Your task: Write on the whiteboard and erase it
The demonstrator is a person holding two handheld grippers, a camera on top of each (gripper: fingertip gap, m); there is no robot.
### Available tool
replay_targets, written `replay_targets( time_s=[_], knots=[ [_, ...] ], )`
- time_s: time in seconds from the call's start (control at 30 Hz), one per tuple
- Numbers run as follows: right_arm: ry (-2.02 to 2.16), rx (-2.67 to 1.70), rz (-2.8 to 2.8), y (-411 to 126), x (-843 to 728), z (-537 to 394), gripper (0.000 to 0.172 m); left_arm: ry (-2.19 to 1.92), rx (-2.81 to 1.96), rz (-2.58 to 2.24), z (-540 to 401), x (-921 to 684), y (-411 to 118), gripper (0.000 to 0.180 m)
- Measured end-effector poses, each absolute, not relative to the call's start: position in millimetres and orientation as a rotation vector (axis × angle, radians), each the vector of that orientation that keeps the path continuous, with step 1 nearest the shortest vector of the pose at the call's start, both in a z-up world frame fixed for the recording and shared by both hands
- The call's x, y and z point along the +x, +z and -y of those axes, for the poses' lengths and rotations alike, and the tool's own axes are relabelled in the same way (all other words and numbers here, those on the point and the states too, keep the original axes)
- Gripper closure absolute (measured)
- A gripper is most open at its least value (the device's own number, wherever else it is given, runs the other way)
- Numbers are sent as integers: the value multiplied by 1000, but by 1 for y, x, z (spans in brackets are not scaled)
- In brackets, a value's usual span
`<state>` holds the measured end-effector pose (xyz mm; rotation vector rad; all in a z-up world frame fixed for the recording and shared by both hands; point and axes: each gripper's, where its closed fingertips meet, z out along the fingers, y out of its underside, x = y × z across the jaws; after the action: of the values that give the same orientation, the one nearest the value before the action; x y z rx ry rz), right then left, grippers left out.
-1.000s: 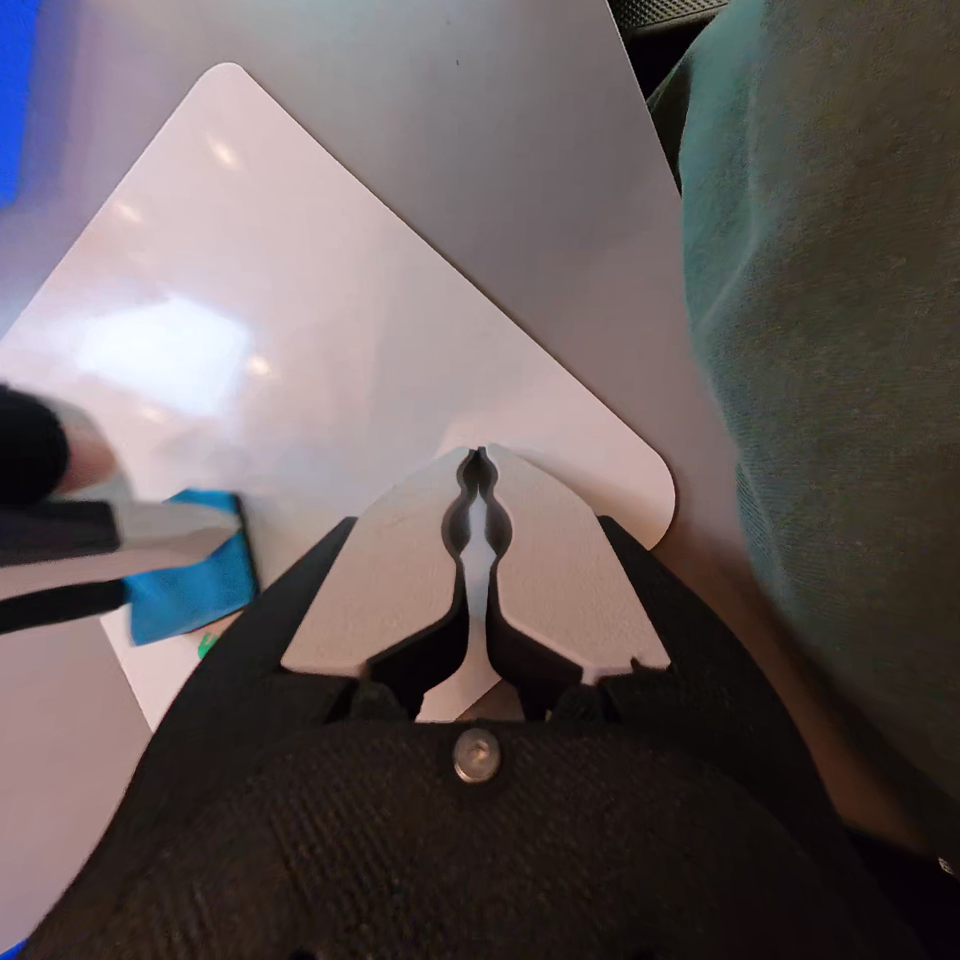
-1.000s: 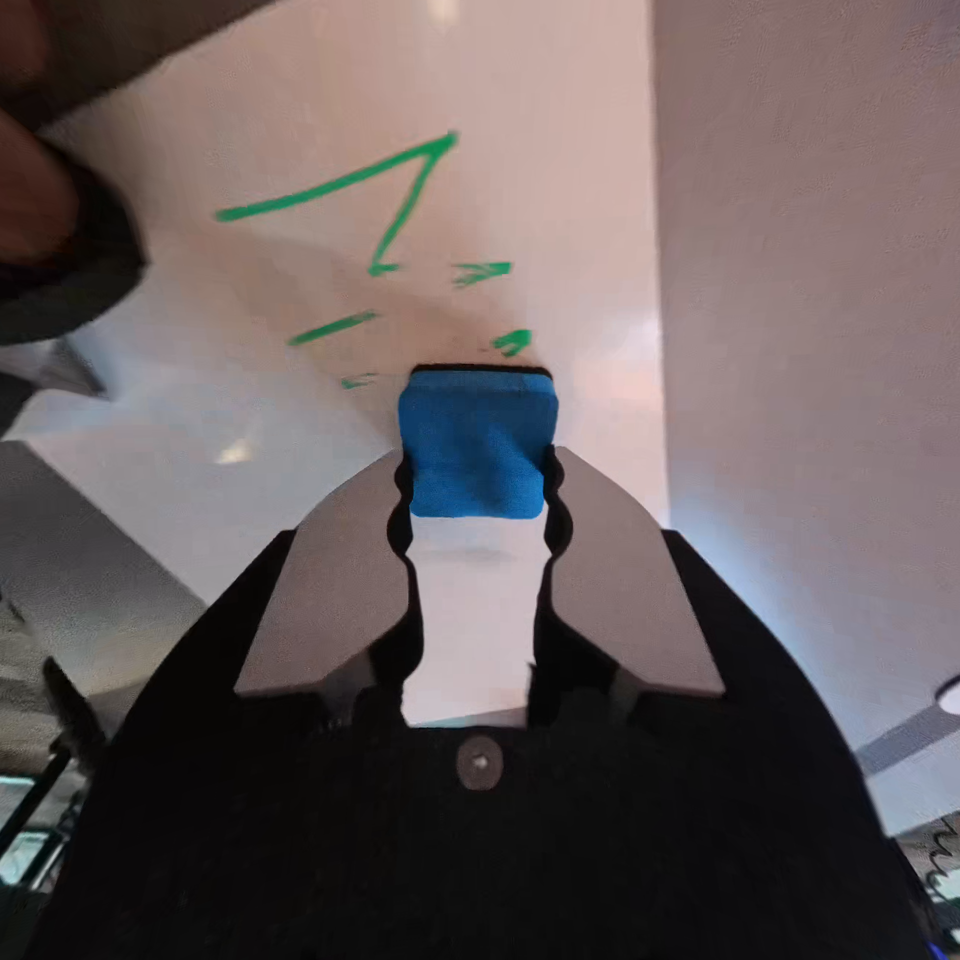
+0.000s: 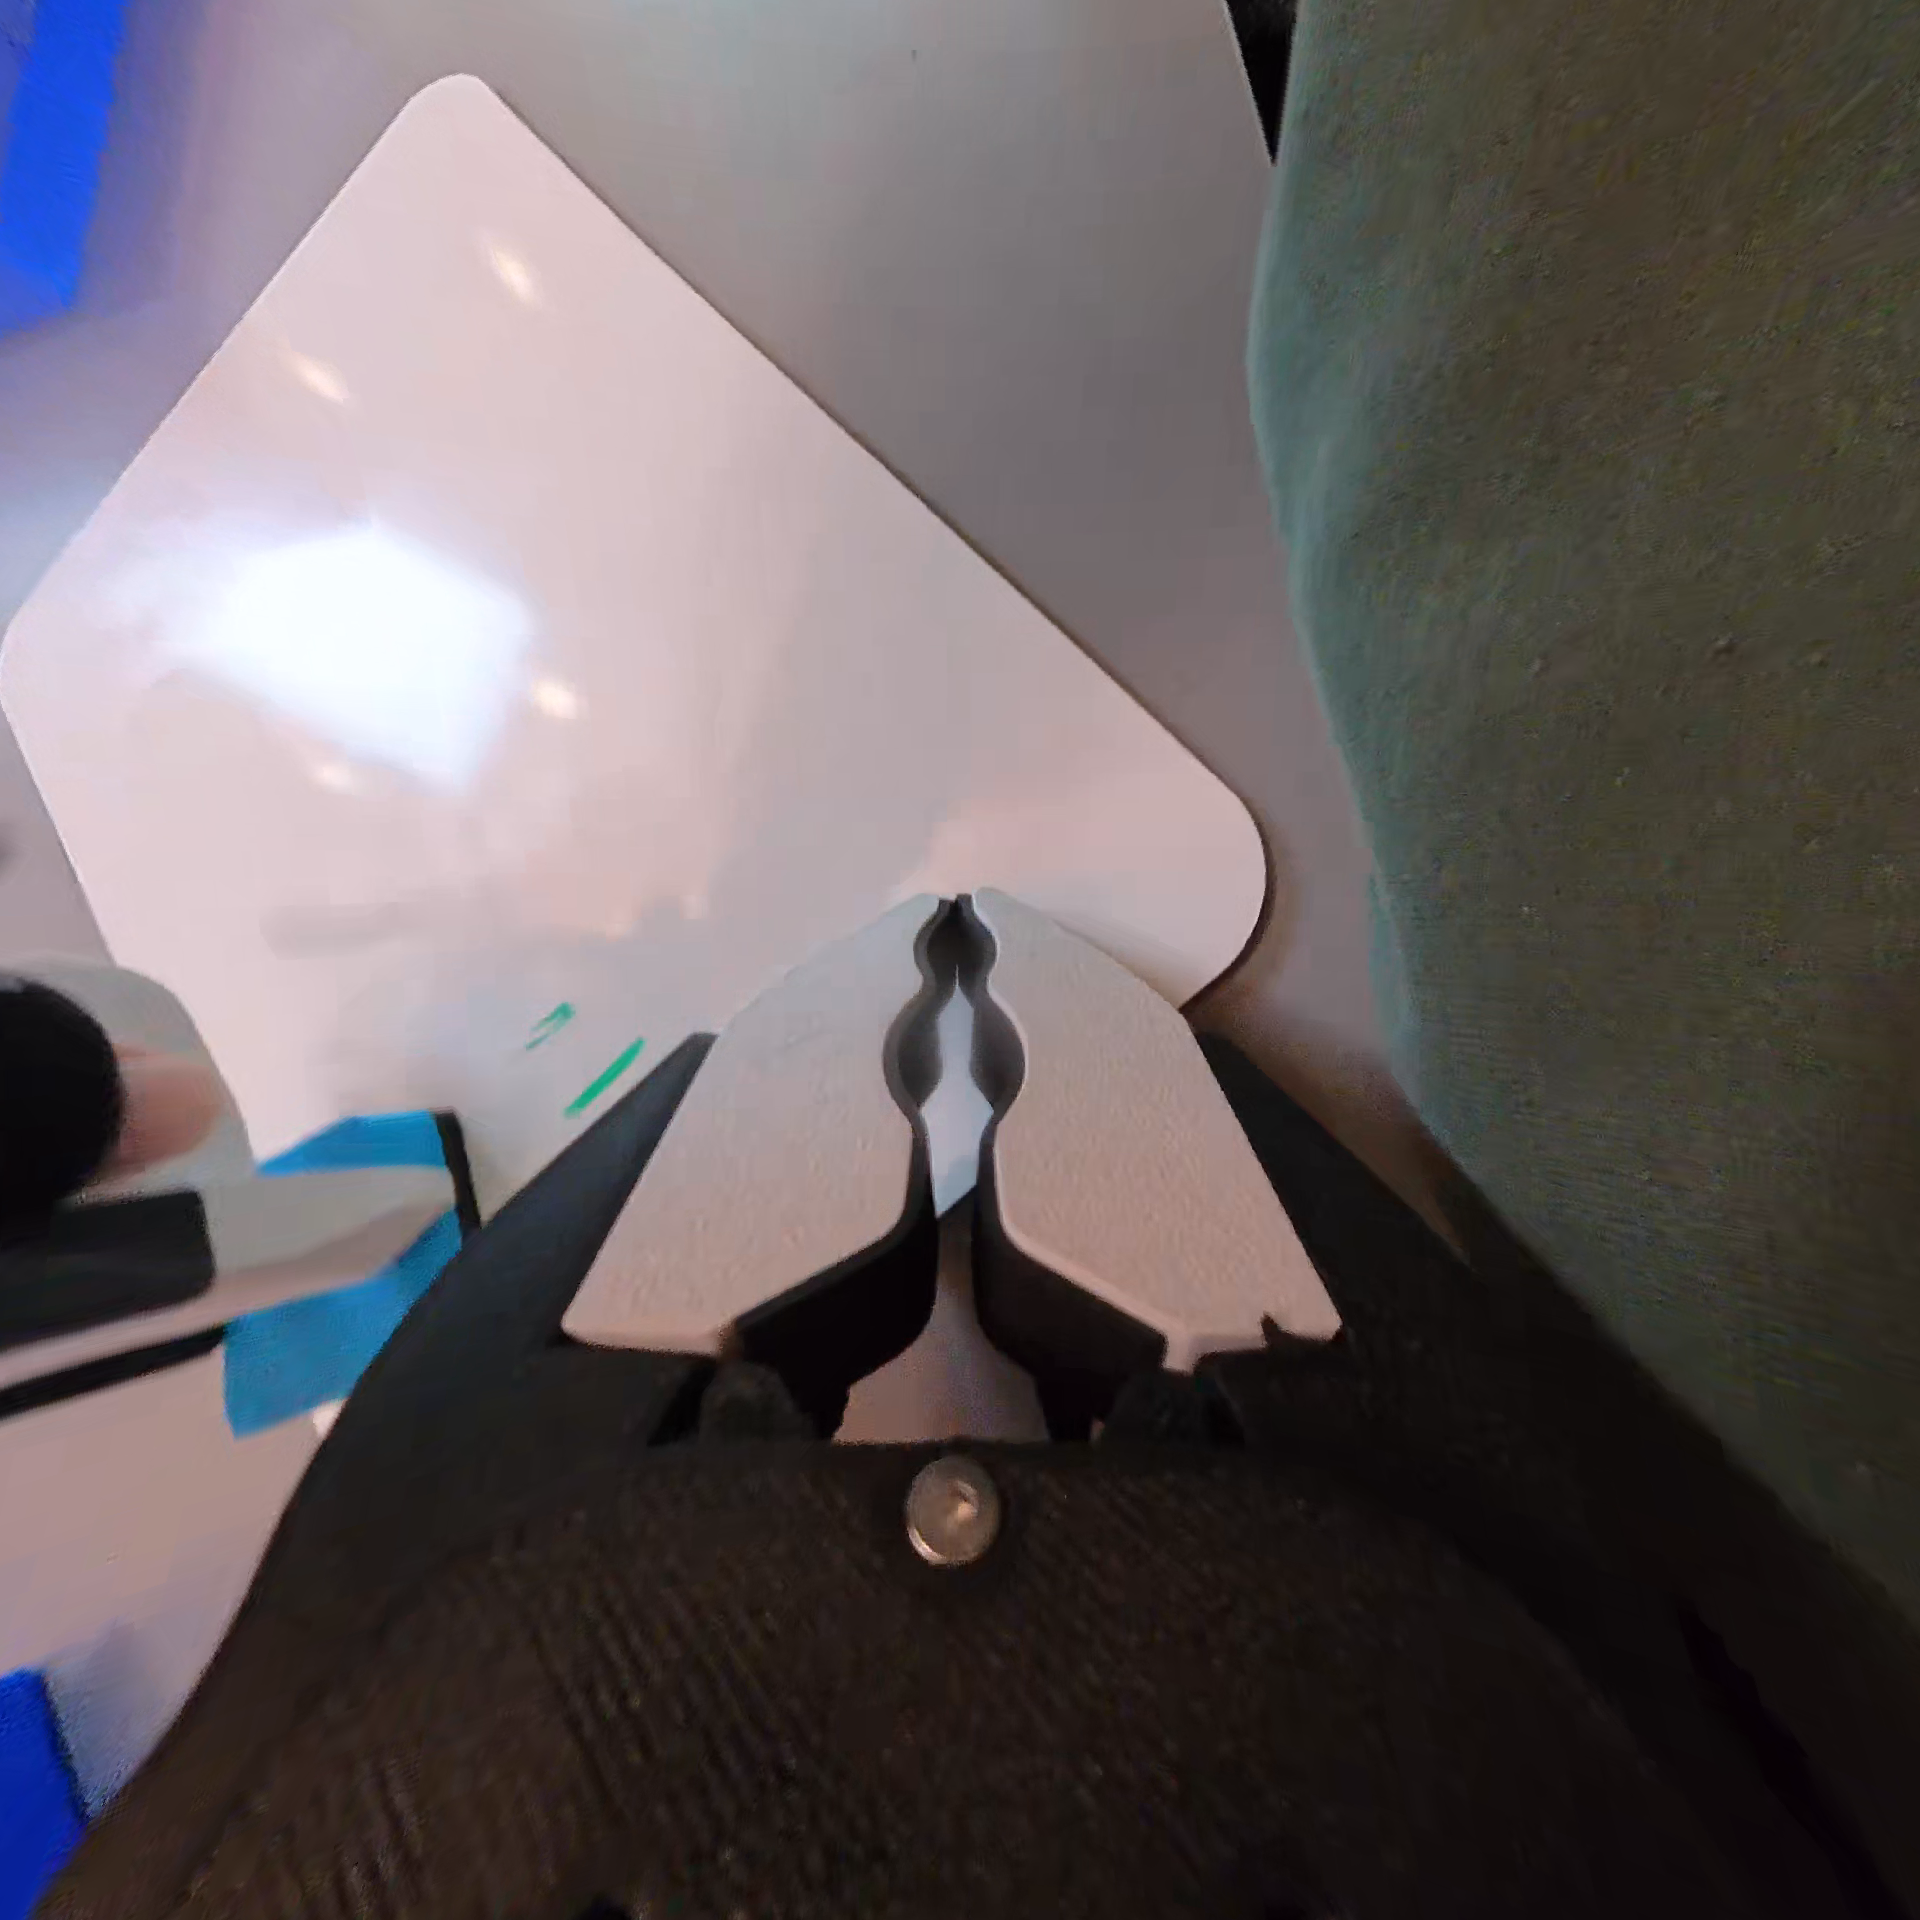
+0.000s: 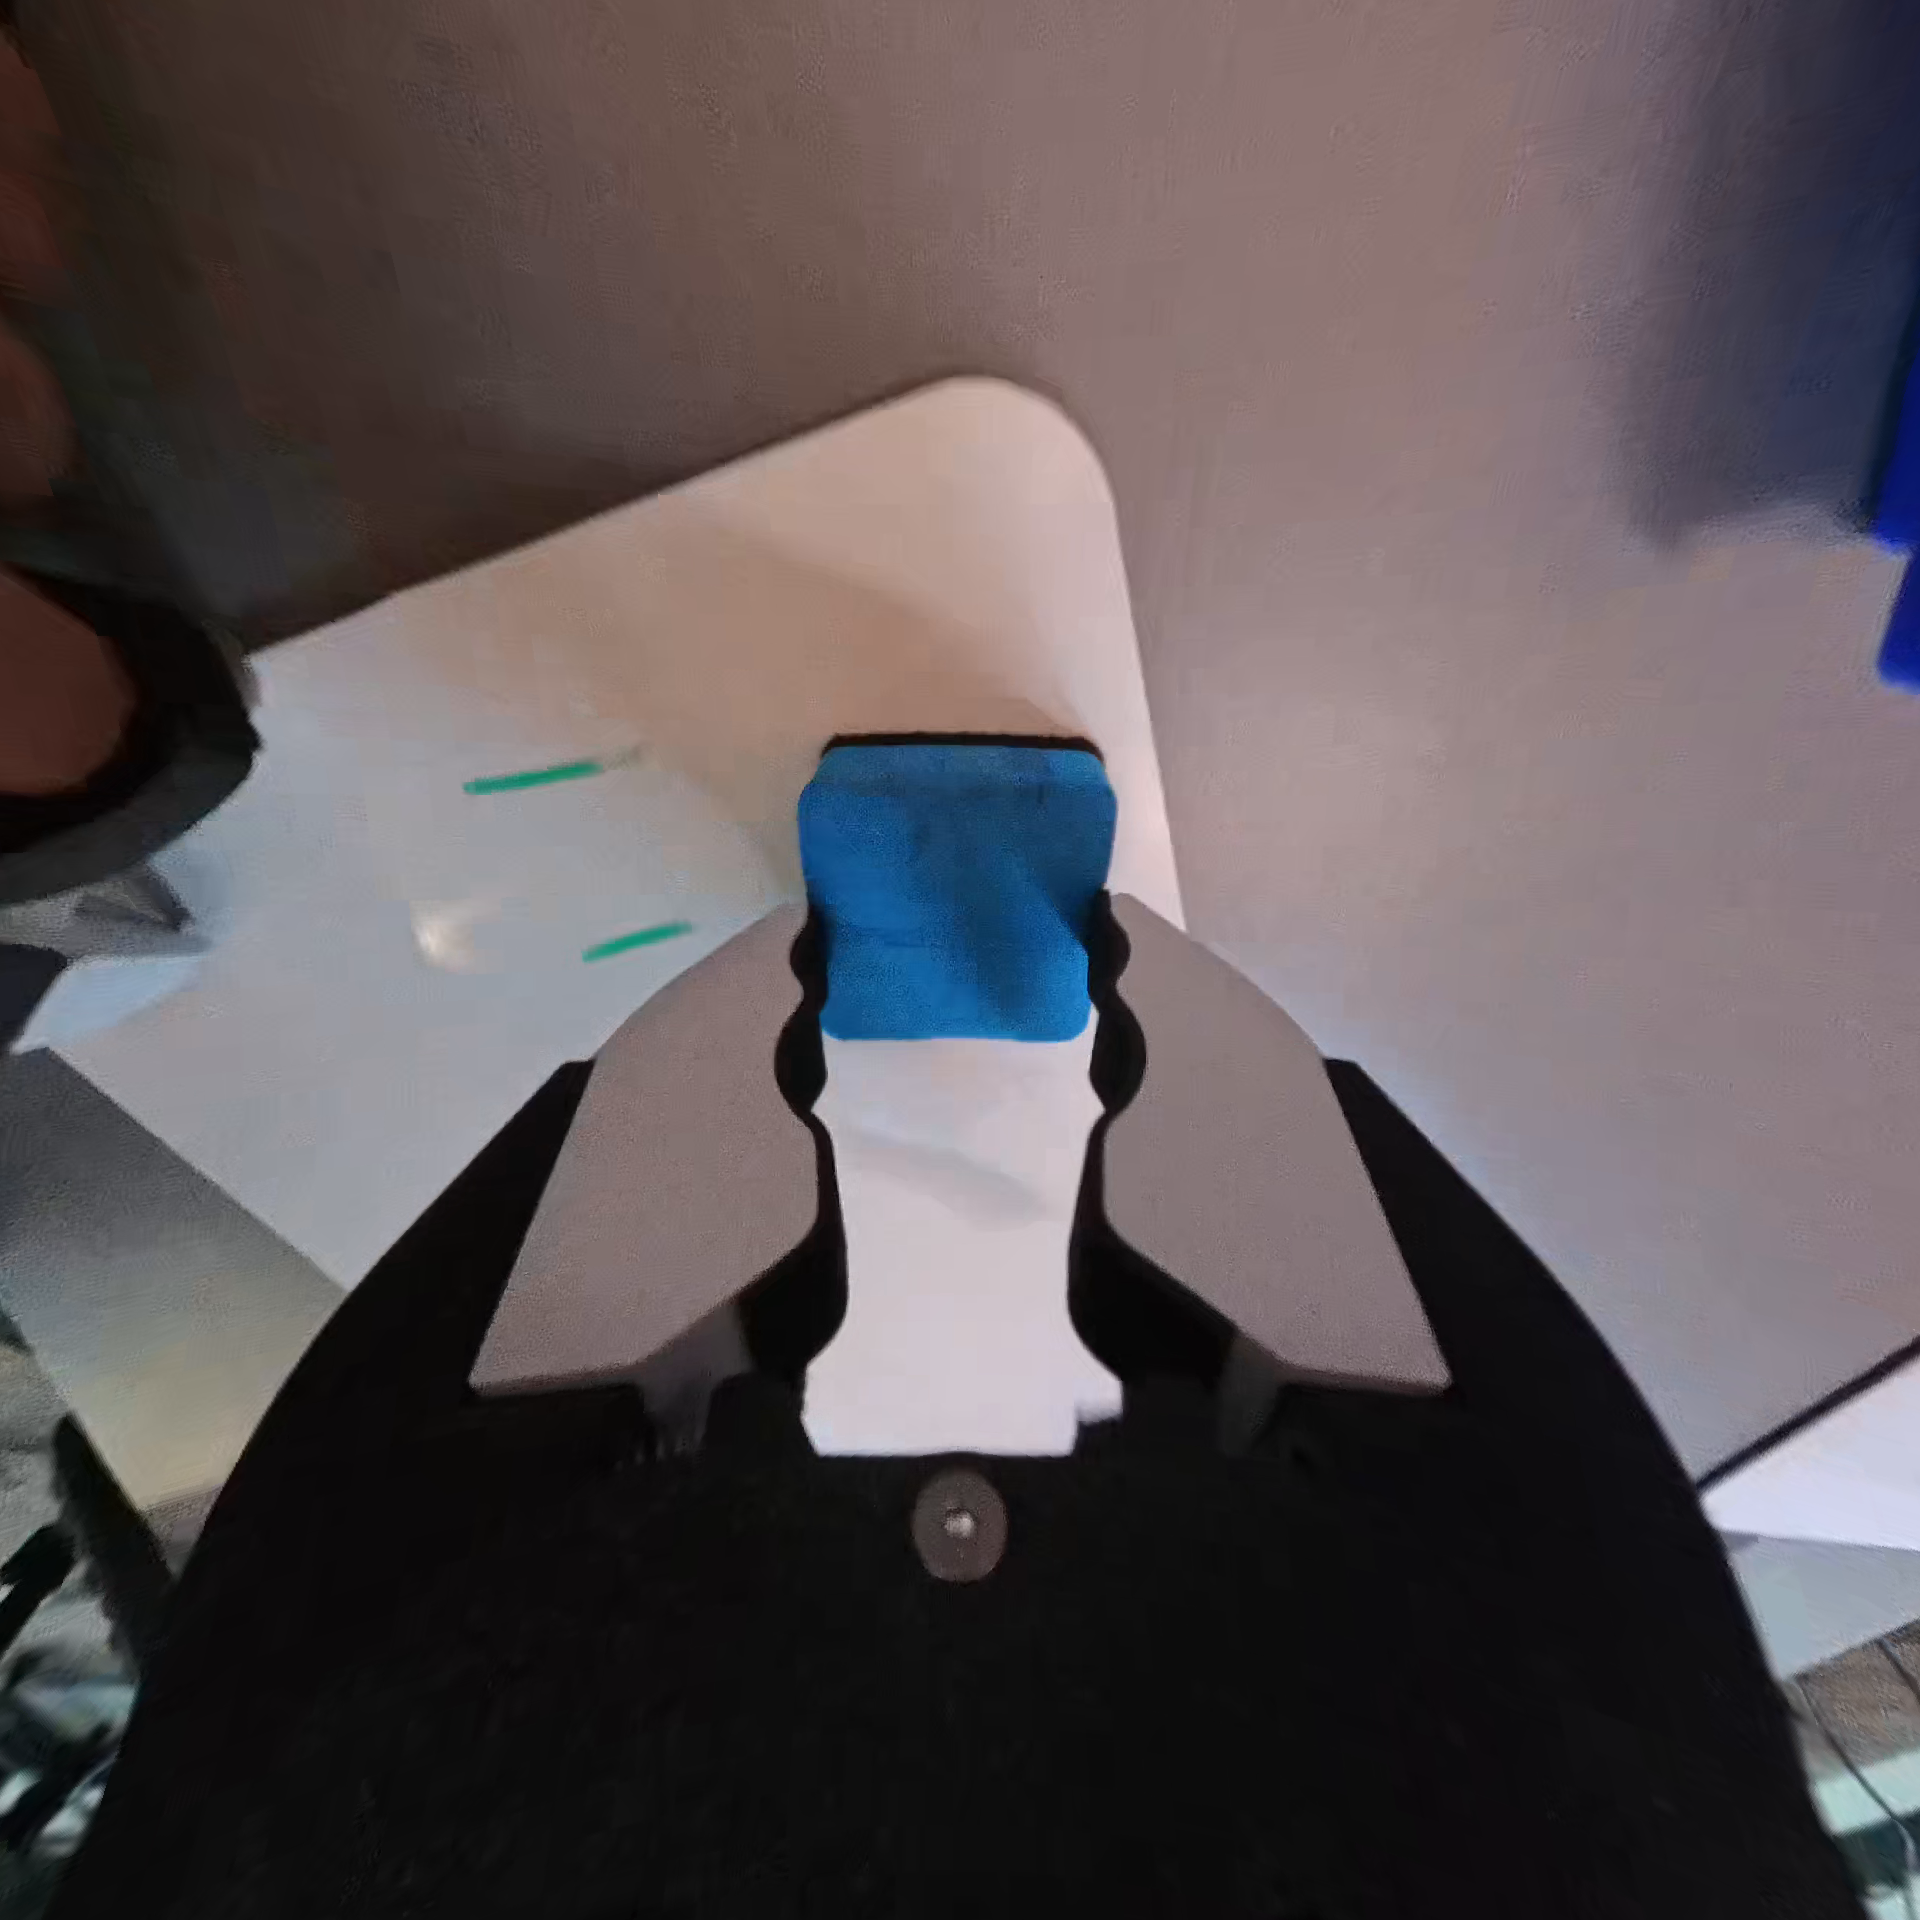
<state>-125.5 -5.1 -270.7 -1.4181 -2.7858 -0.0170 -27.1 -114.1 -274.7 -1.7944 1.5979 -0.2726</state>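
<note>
The blue eraser [image 4: 951,894] is pinched flat on the whiteboard [image 4: 935,540] by the right gripper [image 4: 951,935], beside two green strokes [image 4: 530,777]. The left gripper [image 3: 958,904], fingers pressed together on nothing, is angled low over the whiteboard's corner.

A pale grey tabletop [image 3: 831,156] filled most of both views, in soft, warm light. A blue patch [image 3: 62,156] sat at ten o'clock in the left wrist view, another [image 4: 1896,582] at two o'clock in the right. A thin dark cable [image 4: 1808,1423] crossed at four o'clock.
</note>
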Motion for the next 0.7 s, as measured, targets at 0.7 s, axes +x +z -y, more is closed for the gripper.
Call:
replay_targets(
  time_s=[0.7],
  knots=[
    [107,-1328,2837,-271,-88,72,123,-300,-1874,-1587,132,-35,-276,180]
  ],
)
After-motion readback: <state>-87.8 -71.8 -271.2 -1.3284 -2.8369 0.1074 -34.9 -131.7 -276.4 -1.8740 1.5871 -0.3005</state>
